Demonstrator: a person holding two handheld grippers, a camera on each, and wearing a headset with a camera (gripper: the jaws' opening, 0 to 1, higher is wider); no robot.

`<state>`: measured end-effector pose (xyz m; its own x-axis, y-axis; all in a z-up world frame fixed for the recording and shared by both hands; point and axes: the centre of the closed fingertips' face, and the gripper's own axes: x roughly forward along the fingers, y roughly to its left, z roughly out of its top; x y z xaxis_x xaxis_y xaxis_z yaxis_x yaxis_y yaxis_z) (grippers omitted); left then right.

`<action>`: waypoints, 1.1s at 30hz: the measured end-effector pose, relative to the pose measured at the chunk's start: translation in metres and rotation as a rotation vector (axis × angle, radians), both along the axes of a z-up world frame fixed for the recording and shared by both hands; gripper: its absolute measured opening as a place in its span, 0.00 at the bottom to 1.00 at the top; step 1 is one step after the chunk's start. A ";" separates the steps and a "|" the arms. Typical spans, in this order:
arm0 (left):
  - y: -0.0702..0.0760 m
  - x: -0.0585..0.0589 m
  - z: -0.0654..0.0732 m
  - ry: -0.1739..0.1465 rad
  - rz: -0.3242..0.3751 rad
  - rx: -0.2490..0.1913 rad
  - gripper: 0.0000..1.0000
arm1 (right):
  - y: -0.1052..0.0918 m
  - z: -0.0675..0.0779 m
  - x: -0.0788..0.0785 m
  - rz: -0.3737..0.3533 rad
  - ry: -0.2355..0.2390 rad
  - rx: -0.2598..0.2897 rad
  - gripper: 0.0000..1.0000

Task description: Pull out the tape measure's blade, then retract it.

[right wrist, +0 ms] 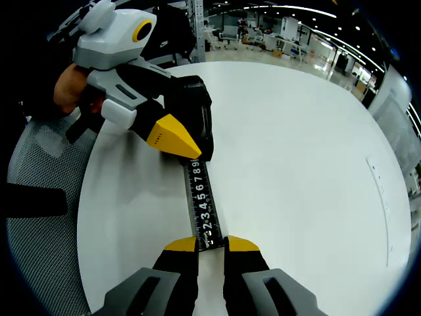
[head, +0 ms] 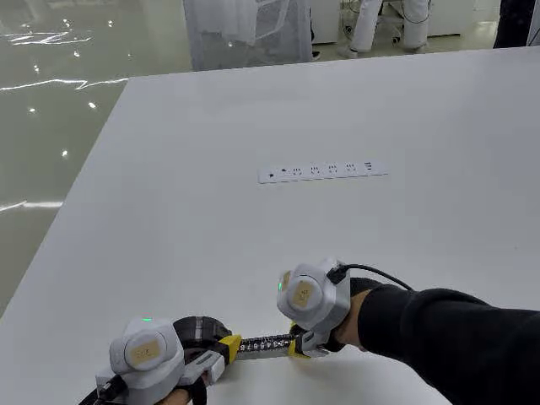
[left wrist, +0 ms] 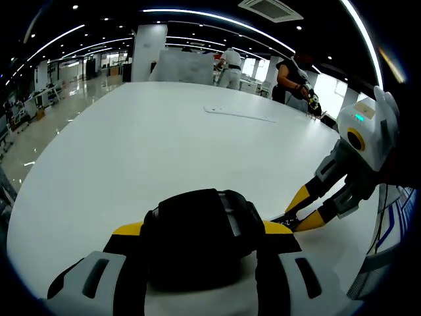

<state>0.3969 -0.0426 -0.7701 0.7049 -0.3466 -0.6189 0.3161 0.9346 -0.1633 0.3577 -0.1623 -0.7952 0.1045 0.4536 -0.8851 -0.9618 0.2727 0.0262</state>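
Tape measure point(head: 202, 331) lies at the table's point(head: 253, 110) 7 o'clock edge, clamped between the left gripper's point(left wrist: 200, 230) jaws. A short run of blade point(right wrist: 200, 204) reaches toward 3 o'clock, its tip pinched flat by the right gripper point(right wrist: 212, 245). That pinch looks narrow, so the tip could slip out and the spring would snap the blade home. Pulling off-line could kink the blade or twist the tape measure loose from the left jaws.

We see bright, even light from ceiling strips point(left wrist: 184, 11). The floor point(head: 51, 110) carries glare streaks, and the white table point(head: 253, 110) holds only faint shadows. Both gripper views bend strongly at their edges; focus is sharp.
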 end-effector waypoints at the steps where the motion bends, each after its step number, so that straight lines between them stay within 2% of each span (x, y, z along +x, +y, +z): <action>1: 0.000 0.000 0.000 0.001 0.002 -0.003 0.62 | 0.001 0.001 0.000 0.000 -0.002 0.002 0.10; 5: 0.000 0.000 0.000 0.004 0.003 -0.009 0.62 | 0.005 0.001 0.001 0.014 -0.018 0.005 0.10; 15: 0.000 0.000 0.000 0.010 0.000 -0.017 0.62 | 0.009 0.002 0.003 -0.018 -0.011 0.025 0.10; 21: 0.000 0.000 0.000 0.012 0.000 -0.021 0.62 | 0.012 0.002 0.003 -0.016 -0.020 0.033 0.10; 24: 0.000 0.000 0.000 0.012 0.000 -0.022 0.62 | 0.014 0.003 0.003 0.010 -0.034 0.043 0.09; 33: 0.000 0.000 -0.001 0.014 0.001 -0.026 0.62 | 0.018 0.000 0.004 0.000 -0.029 0.058 0.10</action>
<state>0.3969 -0.0430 -0.7706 0.6968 -0.3620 -0.6193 0.3128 0.9303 -0.1919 0.3618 -0.1444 -0.7951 0.1298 0.5037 -0.8541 -0.9623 0.2718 0.0140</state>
